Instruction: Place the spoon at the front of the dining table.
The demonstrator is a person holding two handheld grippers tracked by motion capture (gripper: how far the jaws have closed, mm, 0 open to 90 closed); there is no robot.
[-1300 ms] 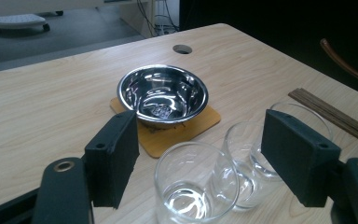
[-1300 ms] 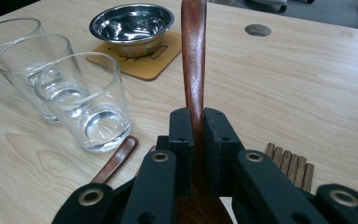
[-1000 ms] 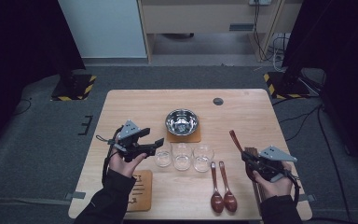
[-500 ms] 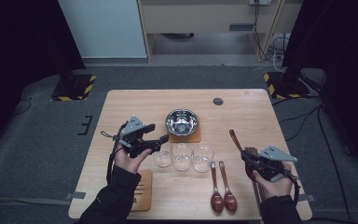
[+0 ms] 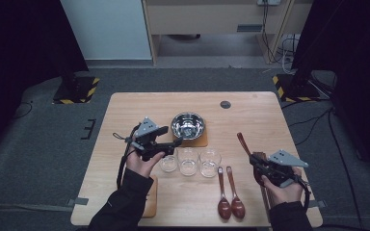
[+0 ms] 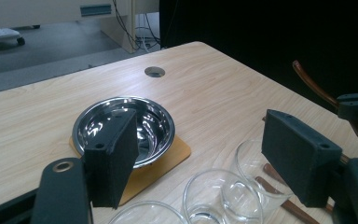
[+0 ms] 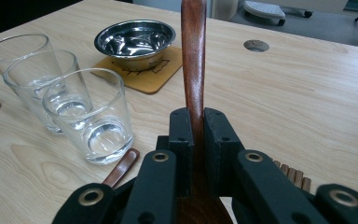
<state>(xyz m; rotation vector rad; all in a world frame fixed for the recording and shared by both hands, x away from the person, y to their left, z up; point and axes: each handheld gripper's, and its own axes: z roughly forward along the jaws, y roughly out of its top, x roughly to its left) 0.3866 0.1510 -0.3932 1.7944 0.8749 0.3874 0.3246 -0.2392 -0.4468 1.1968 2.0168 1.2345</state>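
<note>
- Right gripper (image 5: 259,162): jaws clamped on the handle of a wooden spoon (image 7: 193,56), held above the desk (image 5: 270,120), right of the three glasses (image 5: 188,161).
- Left gripper (image 5: 171,144): jaws apart, holding nothing, above the leftmost glass, near the steel bowl (image 6: 126,128) on its coaster.

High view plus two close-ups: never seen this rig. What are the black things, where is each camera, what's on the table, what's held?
No robot here: a person holds a two-jaw tool in each hand. The high view looks down from above the person's side. The other two cameras ride on the tools and look along their jaws. The left tool is open and empty, over the glasses near the bowl, which sits on a coaster. The right tool is shut on a wooden spoon, handle pointing away. Two more spoons lie on the table.
</note>
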